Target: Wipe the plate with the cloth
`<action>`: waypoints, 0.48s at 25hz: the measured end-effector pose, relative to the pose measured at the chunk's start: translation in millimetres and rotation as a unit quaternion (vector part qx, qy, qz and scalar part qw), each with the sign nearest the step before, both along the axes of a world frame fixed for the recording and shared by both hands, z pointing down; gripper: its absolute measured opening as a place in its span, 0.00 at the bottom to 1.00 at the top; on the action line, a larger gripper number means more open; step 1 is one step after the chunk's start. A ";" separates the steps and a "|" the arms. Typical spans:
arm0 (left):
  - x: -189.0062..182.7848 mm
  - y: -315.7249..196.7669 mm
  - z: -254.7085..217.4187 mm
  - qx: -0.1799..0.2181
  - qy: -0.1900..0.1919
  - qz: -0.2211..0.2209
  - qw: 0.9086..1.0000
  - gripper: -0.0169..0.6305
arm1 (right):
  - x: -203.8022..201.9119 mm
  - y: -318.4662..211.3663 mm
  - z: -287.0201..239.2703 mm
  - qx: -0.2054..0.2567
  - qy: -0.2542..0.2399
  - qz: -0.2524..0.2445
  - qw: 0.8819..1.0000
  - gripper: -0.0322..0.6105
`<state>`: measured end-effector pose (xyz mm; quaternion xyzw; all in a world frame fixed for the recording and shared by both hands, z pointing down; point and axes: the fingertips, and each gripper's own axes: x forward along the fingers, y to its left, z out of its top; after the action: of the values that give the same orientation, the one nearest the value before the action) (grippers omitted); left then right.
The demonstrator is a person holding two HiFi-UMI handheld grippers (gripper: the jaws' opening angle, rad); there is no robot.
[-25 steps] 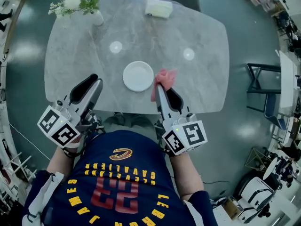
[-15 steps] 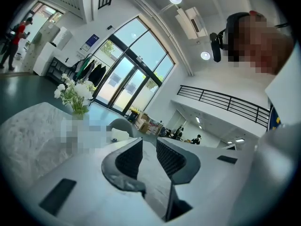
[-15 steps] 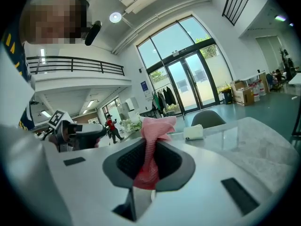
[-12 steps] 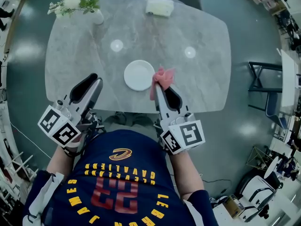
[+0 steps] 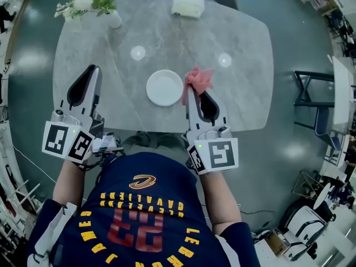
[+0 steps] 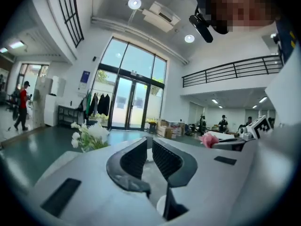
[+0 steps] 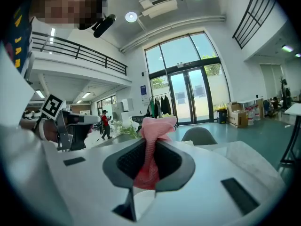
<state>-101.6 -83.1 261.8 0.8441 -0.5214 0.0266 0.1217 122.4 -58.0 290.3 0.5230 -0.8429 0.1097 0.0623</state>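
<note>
The pink cloth (image 5: 198, 79) is clamped between the jaws of the right gripper (image 7: 150, 154), bunched and sticking out past the tips. It is held just beside the white plate (image 5: 164, 88), at the plate's 3 o'clock, over the marble table (image 5: 233, 32). The left gripper (image 6: 149, 147) is kept well apart at the plate's 9 o'clock. Its jaws have just been drawn closer, a narrow gap is left, and nothing is gripped between them.

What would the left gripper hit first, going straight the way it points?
Probably only the grey marble table. The left gripper, whose empty jaws have just been closing, aims right of the white flowers.
</note>
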 end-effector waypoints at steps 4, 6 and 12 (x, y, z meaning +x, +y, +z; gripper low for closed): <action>-22.8 -8.9 -29.5 0.060 0.005 -0.052 0.997 0.04 | 9.4 -9.7 -15.4 0.030 0.004 0.017 0.999 0.12; -26.7 -6.1 -36.3 0.074 0.010 -0.061 0.995 0.03 | 11.3 -9.7 -20.6 0.041 0.005 0.018 0.999 0.12; -25.7 0.5 -32.1 0.072 0.005 -0.055 0.996 0.03 | 9.8 -7.2 -18.5 0.042 0.008 0.014 0.999 0.12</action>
<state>-127.3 -82.6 229.8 0.8211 -0.5667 -0.0221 0.0649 132.2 -65.2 271.8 0.5374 -0.8391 0.0710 0.0456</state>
